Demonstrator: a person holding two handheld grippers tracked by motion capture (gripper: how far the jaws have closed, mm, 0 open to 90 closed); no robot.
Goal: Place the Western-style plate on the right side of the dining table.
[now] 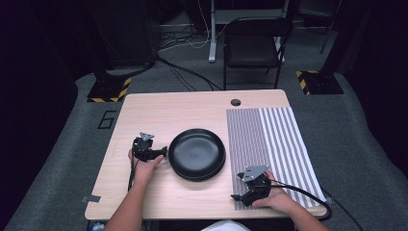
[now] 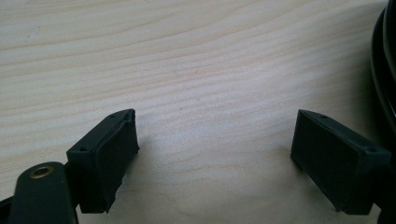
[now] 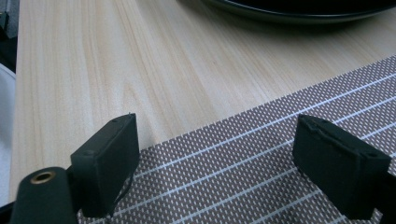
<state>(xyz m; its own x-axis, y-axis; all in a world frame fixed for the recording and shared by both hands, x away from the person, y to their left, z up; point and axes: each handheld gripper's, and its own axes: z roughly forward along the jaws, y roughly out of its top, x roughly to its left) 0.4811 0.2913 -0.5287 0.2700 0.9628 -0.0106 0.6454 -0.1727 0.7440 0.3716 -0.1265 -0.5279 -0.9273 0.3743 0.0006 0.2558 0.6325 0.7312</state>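
A black round plate [image 1: 197,153] rests in the middle of the light wooden table [image 1: 159,113]. Just left of its rim my left gripper [image 1: 162,153] lies low on the wood, jaws open toward the plate with nothing between them. In the left gripper view [image 2: 215,144] bare wood shows between the pads and the plate's dark edge [image 2: 384,70] sits at the far right. My right gripper [image 1: 236,197] is open at the near left corner of a striped grey placemat [image 1: 269,149]. In the right gripper view [image 3: 217,154] mat [image 3: 261,163] lies under the jaws, the plate's rim [image 3: 299,11] beyond.
A cable hole [image 1: 235,102] sits near the table's far edge. A black folding chair [image 1: 252,45] stands beyond the table, with cables on the carpet around it. Bare wood lies left of the plate and along the front edge.
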